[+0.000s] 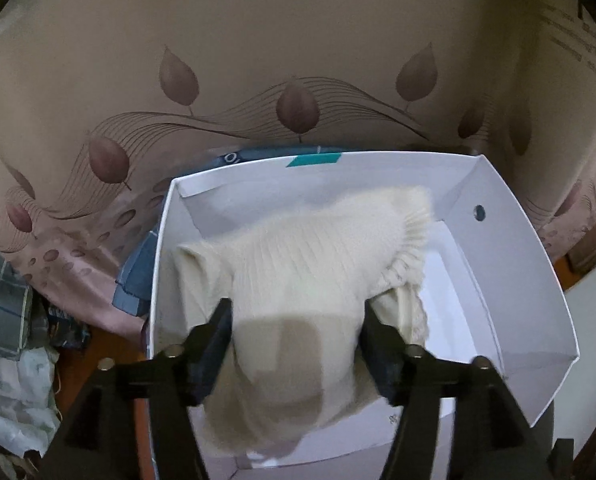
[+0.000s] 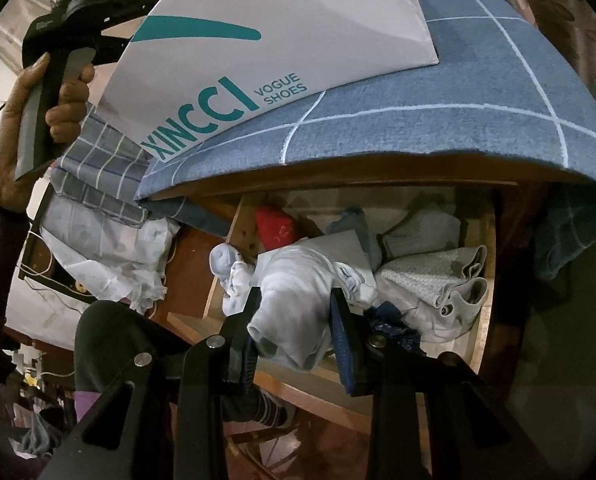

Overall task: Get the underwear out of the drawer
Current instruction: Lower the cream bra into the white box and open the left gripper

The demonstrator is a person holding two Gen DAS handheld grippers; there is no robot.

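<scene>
In the left wrist view my left gripper (image 1: 298,340) is shut on a cream ribbed underwear piece (image 1: 309,264) and holds it over the inside of a white shoe box (image 1: 497,248). In the right wrist view my right gripper (image 2: 294,316) is shut on a pale grey-white underwear piece (image 2: 294,304) just above the open wooden drawer (image 2: 226,240). The drawer holds more folded garments: a grey textured one (image 2: 429,280), a red one (image 2: 276,226) and a dark blue one (image 2: 389,324). The left gripper's body (image 2: 78,20) shows at the upper left of that view, beside the box (image 2: 282,44).
The shoe box rests on a blue checked cloth (image 2: 417,120) over the cabinet top. A beige leaf-patterned curtain (image 1: 298,60) hangs behind the box. Bags and folded fabric (image 2: 106,240) lie to the left of the drawer. My leg (image 2: 114,344) is below the drawer front.
</scene>
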